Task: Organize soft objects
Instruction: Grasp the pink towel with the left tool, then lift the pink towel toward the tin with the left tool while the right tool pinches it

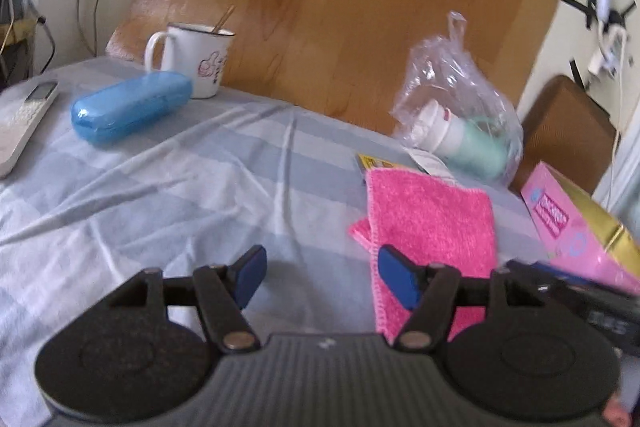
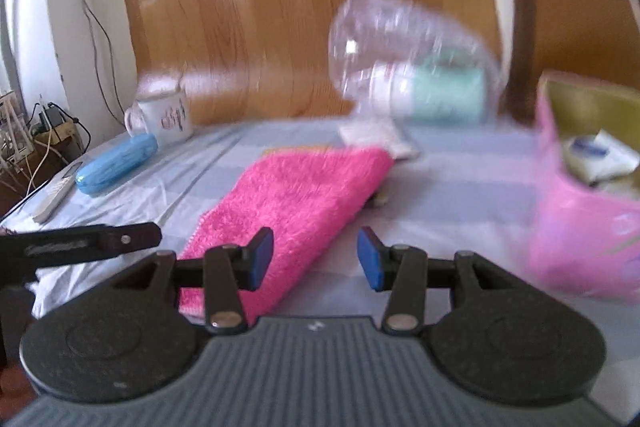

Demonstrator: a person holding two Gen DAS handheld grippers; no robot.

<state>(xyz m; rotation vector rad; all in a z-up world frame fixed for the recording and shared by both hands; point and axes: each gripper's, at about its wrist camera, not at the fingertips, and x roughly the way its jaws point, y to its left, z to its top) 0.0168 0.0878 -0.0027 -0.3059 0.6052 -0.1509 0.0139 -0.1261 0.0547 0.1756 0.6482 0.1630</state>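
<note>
Both tongs stand apart and hold nothing. The left gripper (image 1: 320, 277) hovers over the striped bed sheet (image 1: 180, 187), with the fluffy pink towel (image 1: 432, 223) lying folded under its right pad. The right gripper (image 2: 316, 259) has the same towel under its left pad. Further right is a glossy pink box (image 1: 560, 223) whose writing is too blurred to read. Beyond lie a crinkled clear plastic bag (image 1: 452, 87), a hard blue case (image 1: 130, 107) and an enamel mug (image 1: 192, 63) with a thumbs-up drawing.

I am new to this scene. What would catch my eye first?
The bright pink towel lies folded on the pale striped sheet, just ahead of both open tools. Behind it sits a clear plastic bag with a mint bottle; far left lies a blue case.
</note>
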